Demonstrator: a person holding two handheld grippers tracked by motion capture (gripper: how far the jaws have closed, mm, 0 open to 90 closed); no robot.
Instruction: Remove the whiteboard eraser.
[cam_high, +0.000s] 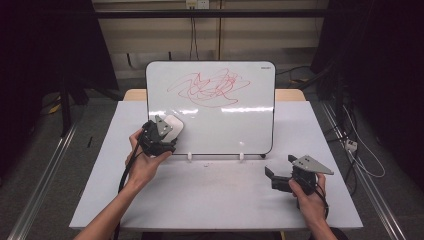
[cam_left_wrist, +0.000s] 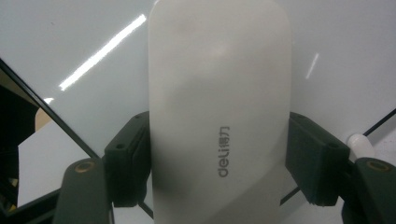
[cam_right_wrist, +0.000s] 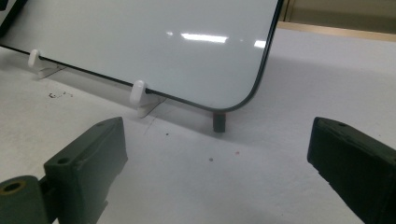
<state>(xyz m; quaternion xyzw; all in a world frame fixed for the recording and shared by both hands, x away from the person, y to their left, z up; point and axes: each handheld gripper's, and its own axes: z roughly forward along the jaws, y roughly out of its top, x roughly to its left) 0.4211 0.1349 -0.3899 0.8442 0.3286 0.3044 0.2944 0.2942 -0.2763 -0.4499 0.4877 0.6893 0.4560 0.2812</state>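
The left gripper, left of frame centre, clamps a white eraser between its jaws, at the lower left of the whiteboard. The red scribble lies in the board's upper half, above and to the right of the eraser, still unwiped. The step in hand appears to be erasing. The next move calls for pressing the eraser flat to the board and sweeping across the scribble. The right gripper, lower right, rests wide and empty on the table.

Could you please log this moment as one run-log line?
left gripper: shut on eraser, at whiteboard lower left | right gripper: open, empty, over table | red scribble: unerased
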